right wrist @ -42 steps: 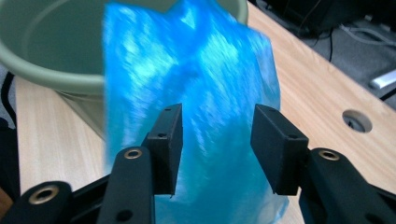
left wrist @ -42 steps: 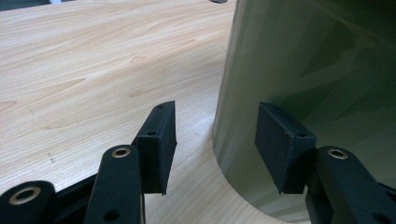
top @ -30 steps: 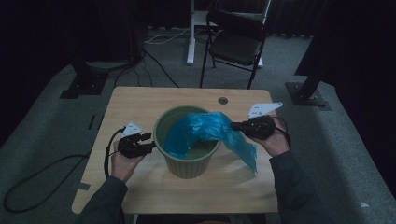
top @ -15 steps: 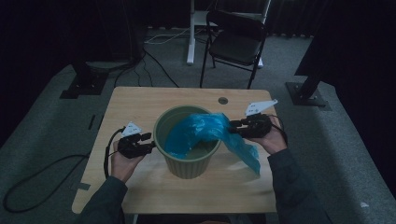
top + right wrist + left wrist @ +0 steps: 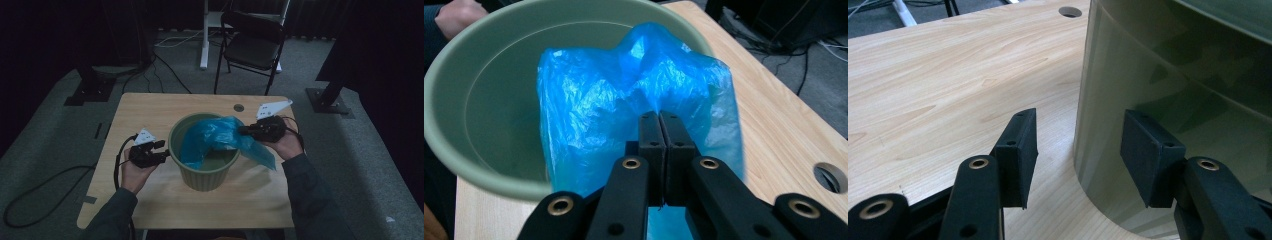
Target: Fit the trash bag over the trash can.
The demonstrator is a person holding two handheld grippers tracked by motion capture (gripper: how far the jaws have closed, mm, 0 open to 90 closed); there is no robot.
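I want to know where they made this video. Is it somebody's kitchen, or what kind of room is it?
Not a kitchen; more likely a lab or studio. A wooden table stands on grey carpet among black stand bases, floor cables and a folding chair, with dark surroundings.

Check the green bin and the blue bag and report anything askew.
The thin blue plastic bag is not seated: it lies bunched across the round green plastic bin, covering just the right part of the opening, one end draped outside the rim onto the wooden table. The right gripper pinches it shut.
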